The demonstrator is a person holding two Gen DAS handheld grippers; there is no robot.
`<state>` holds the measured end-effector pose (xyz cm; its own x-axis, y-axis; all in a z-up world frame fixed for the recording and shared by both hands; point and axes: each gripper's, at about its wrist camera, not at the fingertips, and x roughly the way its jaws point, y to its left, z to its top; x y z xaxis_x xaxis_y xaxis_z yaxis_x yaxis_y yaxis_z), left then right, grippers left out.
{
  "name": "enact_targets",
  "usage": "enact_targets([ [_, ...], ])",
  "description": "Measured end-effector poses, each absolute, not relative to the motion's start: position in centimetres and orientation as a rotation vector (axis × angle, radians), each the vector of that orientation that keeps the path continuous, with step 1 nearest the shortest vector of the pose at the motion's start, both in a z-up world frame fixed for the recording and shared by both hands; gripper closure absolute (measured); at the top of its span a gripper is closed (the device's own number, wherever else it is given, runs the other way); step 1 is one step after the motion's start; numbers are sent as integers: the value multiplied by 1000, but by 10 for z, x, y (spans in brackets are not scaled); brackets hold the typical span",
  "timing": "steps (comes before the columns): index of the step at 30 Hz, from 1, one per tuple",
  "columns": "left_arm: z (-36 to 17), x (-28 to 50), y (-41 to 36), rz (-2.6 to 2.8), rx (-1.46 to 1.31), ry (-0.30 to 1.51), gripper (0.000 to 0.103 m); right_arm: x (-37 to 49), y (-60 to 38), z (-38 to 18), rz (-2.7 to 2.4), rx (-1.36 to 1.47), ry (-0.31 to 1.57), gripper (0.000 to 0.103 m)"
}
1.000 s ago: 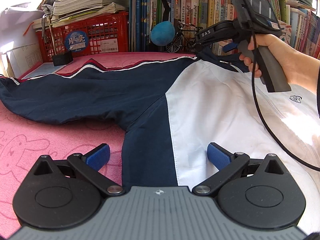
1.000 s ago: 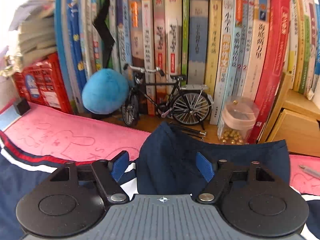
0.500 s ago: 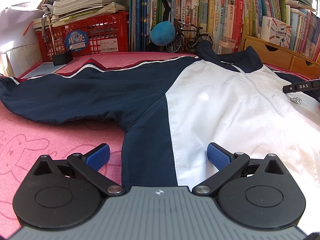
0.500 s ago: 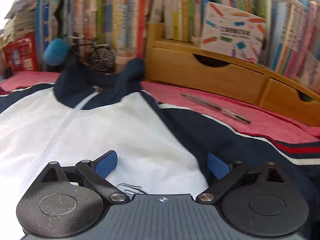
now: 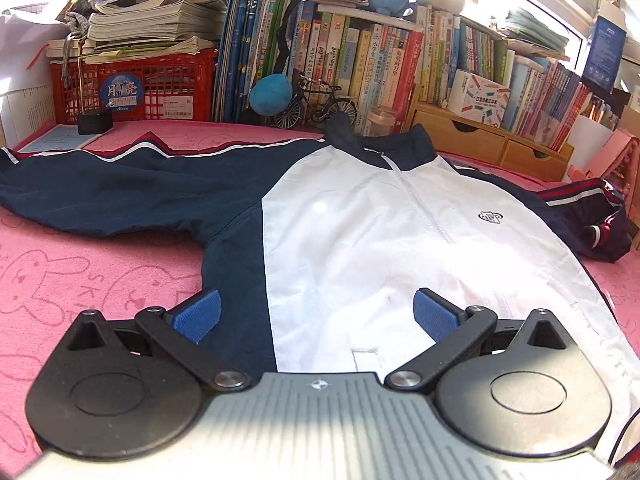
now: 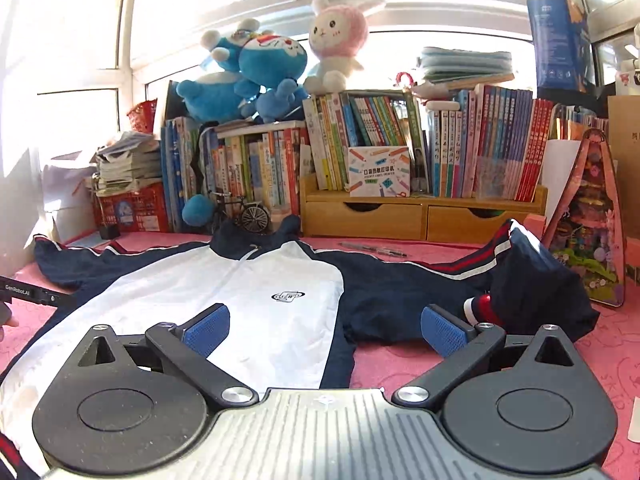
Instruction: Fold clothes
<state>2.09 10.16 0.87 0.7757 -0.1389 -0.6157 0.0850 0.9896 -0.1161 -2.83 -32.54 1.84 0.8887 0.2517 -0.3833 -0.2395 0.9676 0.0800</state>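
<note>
A navy and white jacket (image 5: 360, 232) lies spread flat, front up, on a pink bunny-print cloth (image 5: 60, 280) covering the table. Its collar points toward 12 o'clock, at a row of books (image 6: 400, 144) and a small model bicycle (image 5: 316, 104).

Seen from the left wrist, the left gripper (image 5: 316, 312) hangs over the jacket's near hem at 6 o'clock. Its blue pads (image 5: 198, 314) are spread wide with nothing pinched between them; the navy side panel and white front lie beneath the gap. One sleeve stretches out toward 9 o'clock.

Seen from the right wrist, the right gripper (image 6: 326, 328) is also at 6 o'clock, its jaws opening wide and empty. The white chest with its small logo (image 6: 288, 297) lies ahead at 11 o'clock; the other sleeve, bunched at the cuff, lies at 2 o'clock. A pen (image 6: 372, 249) rests beyond it.
</note>
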Motion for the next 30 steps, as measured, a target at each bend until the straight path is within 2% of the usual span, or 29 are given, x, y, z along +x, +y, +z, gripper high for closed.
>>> enact_targets([
  [7, 5, -70, 86, -86, 99, 711, 0, -102, -317, -8, 254, 43, 496, 0],
  [13, -9, -110, 94, -98, 57, 788, 0, -136, -302, -29, 225, 79, 501, 0],
  [21, -67, -104, 116, -192, -505, 960, 0, -120, -282, -44, 170, 101, 537, 0],
  [24, -75, -101, 115, -171, -546, 950, 1, -110, -274, -51, 170, 139, 591, 1],
  [25, -72, -102, 113, -177, -526, 938, 8, -109, -273, -53, 168, 151, 597, 0],
  [27, -63, -105, 109, -236, -494, 938, 41, -110, -275, -54, 173, 190, 574, 3],
  [29, -51, -108, 108, -252, -453, 939, 48, -112, -281, -53, 190, 266, 567, 7],
  [30, -45, -110, 106, -254, -423, 927, 55, -113, -283, -52, 205, 287, 573, 16],
])
